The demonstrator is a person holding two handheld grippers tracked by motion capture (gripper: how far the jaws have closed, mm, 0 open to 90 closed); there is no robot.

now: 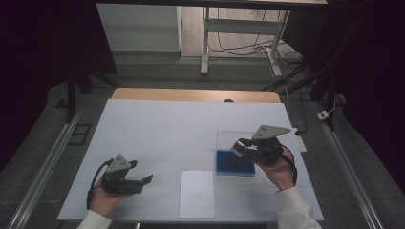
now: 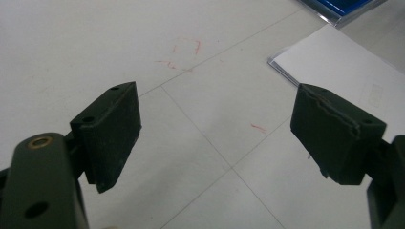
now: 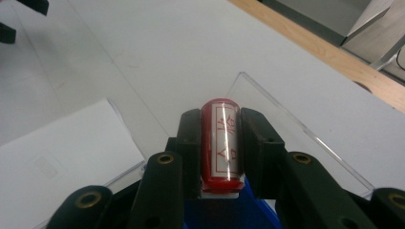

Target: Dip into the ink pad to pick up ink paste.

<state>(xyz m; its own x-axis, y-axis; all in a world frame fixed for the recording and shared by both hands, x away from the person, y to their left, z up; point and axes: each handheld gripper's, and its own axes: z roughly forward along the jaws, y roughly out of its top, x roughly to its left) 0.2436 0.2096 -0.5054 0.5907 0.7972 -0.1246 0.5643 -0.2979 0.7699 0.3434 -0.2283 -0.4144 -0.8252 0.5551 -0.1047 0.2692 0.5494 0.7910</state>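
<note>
Inspecting from left to right, the left gripper was found resting low over the near-left part of the worktop, its jaws spread wide with nothing between them; the left gripper view showed only bare white surface with faint red marks between the two pads. It pointed right, toward the sheet of paper, but stood clear of it.

That white sheet lay flat at the near middle of the worktop, its long sides running near to far. Just beyond its far-right corner sat the blue ink pad, with its clear lid folded back flat on the far side.

Further right, the right gripper was clenched on the stamp, a red cylinder bearing a white label with red characters. In the right gripper view the pads pressed on both sides of it, and its long axis ran along the jaws, pointing away from the hand. The stamp was held in the air above the ink pad, with the blue tray just below the jaws.

Judged from this arrangement, the relation that matters is that the paper lay to the near left of the held stamp. The right hand was the one carrying the stamp; the left hand was nearer the paper and free to steady it.
</note>
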